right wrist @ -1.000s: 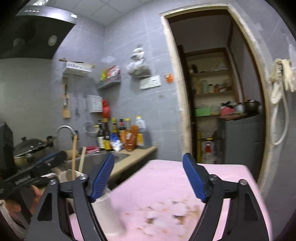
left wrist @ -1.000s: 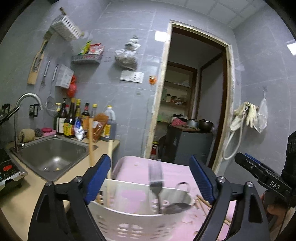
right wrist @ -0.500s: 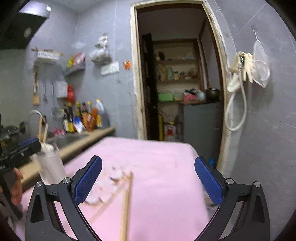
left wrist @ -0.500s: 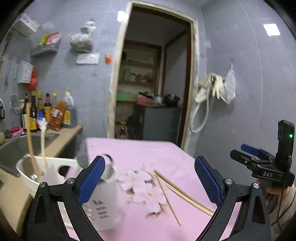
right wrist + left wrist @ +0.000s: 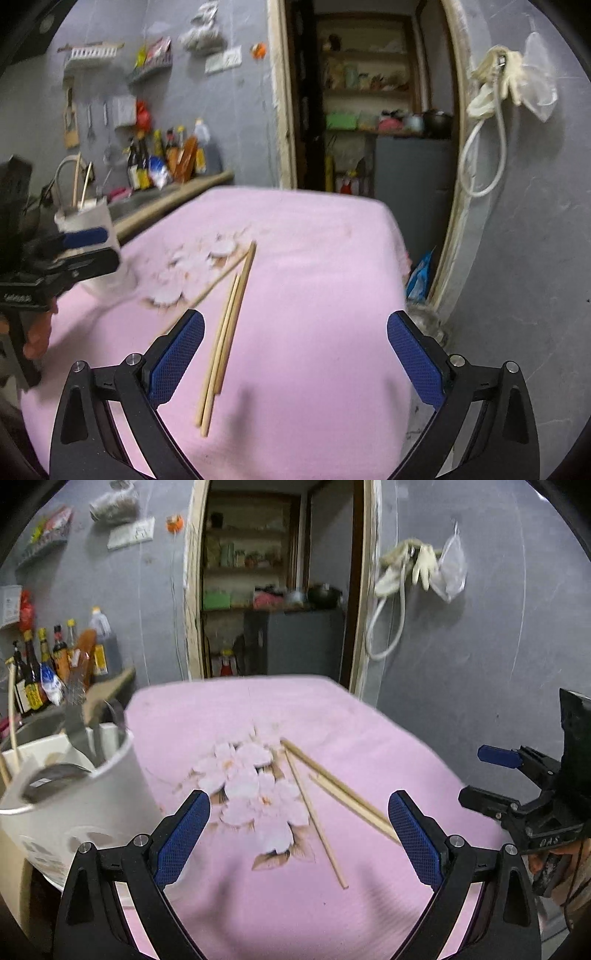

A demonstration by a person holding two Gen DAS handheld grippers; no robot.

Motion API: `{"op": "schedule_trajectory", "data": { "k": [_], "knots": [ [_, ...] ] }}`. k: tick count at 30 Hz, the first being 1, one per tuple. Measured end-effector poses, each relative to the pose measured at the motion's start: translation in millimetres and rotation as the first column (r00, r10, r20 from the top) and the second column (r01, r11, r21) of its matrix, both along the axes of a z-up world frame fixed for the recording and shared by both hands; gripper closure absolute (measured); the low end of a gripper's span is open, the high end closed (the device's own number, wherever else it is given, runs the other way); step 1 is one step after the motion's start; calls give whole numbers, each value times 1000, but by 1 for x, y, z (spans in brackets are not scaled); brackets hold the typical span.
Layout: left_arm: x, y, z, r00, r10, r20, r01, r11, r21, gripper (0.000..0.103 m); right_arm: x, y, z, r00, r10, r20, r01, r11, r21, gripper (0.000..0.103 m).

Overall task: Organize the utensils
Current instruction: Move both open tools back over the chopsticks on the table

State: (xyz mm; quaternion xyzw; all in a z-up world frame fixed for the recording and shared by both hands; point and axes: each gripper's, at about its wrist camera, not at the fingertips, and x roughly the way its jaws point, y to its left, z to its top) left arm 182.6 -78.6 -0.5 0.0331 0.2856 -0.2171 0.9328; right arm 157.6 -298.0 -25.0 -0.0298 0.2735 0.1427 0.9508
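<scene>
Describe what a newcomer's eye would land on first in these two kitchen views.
Three wooden chopsticks lie loose on the pink flowered tablecloth, near its middle. At the table's left edge stands a white utensil holder with metal cutlery and chopsticks in it. Both the left gripper and right gripper are open and empty.

L gripper (image 5: 297, 829) & R gripper (image 5: 295, 350) — both jaws spread wide, nothing held.
</scene>
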Motion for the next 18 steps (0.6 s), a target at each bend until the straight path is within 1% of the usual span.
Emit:
{"op": "schedule_trajectory", "data": {
  "k": [4,6,8,9,10,11,13,15,17,18],
  "knots": [
    [15,-3,-12,996,-8,-86,9,1000,13,9,9,10,-14,995,48,-87,-52,998,-39,16],
    [24,-4,-18,992,-7,-125,9,1000,14,9,14,14,-20,990,61,-125,-68,996,-58,17],
    [31,-6,-23,988,-9,-157,12,1000,18,13,18,17,-25,985,70,-156,-82,994,-73,21],
    [36,-8,-26,984,-8,-177,12,1000,23,15,21,19,-27,982,76,-175,-91,993,-81,25],
    [39,-10,-27,981,-12,-191,17,1000,24,21,24,21,-29,979,81,-190,-99,991,-88,29],
    [43,-12,-29,978,-19,-209,26,999,28,29,26,23,-30,976,83,-201,-104,990,-94,30],
    [52,-15,-36,968,-17,-249,28,999,39,37,31,26,-33,970,91,-226,-117,987,-107,35],
    [58,-16,-40,961,-20,-278,30,999,31,42,35,30,-34,967,99,-236,-129,985,-115,36],
    [63,-16,-44,953,-18,-302,29,999,31,51,36,35,-36,966,100,-239,-135,981,-137,39],
    [67,-16,-47,948,-17,-316,29,999,34,53,37,38,-36,966,98,-238,-136,979,-151,40]
  ]
}}
